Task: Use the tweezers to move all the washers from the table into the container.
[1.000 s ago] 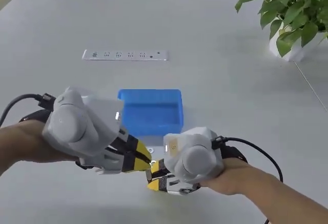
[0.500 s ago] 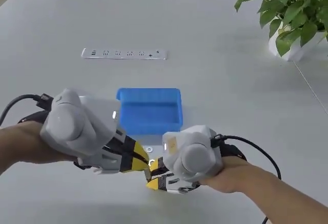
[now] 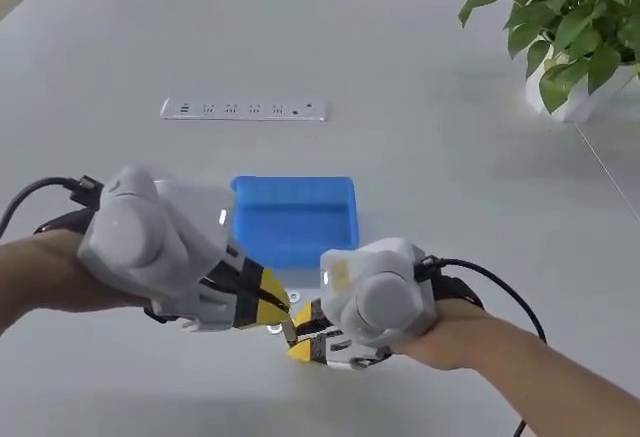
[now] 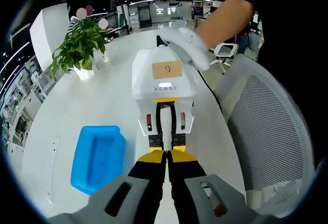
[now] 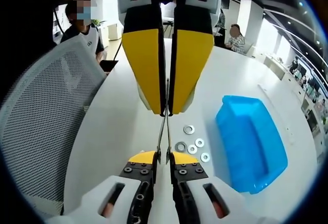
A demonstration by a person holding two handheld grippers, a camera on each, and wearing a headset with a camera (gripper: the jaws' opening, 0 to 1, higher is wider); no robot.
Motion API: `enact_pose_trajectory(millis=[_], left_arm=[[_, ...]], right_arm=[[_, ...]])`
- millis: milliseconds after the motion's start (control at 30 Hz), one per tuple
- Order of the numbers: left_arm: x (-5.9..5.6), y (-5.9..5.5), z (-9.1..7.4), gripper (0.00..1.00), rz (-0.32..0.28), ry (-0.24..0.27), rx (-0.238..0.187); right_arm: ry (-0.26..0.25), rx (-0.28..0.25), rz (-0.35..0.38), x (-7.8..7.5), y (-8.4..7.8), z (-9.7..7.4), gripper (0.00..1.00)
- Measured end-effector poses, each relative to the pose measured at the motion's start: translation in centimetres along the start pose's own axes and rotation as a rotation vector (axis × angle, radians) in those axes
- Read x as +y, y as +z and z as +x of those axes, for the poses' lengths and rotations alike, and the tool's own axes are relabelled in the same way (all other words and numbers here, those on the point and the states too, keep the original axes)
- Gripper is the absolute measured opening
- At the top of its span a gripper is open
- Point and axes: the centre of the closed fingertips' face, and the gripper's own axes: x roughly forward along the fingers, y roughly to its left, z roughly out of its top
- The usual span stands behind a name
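Fingers [image 5: 148, 65] clamping tweezers [image 5: 163, 124], washers [image 5: 180, 146] on white table [image 5: 118, 131], office [image 4: 169, 8] bkgd

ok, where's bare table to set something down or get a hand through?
Free: the table between power strip and blue container, the wide stretch from the container right to the plant, and everything beyond the strip. Crowded: just in front of the container, where left gripper and right gripper meet on the tweezers with the washers beside them.

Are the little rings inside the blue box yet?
No, the washers lie on the table beside the blue container.
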Motion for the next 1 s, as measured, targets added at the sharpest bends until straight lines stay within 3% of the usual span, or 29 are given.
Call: enact_pose_trajectory(millis=[1000], left_arm=[[1.9, -0.4, 0.6, 0.06, 0.012, 0.004, 0.022]], right_arm=[[-0.015, 0.003, -0.004, -2.0, -0.6, 0.3, 0.12]])
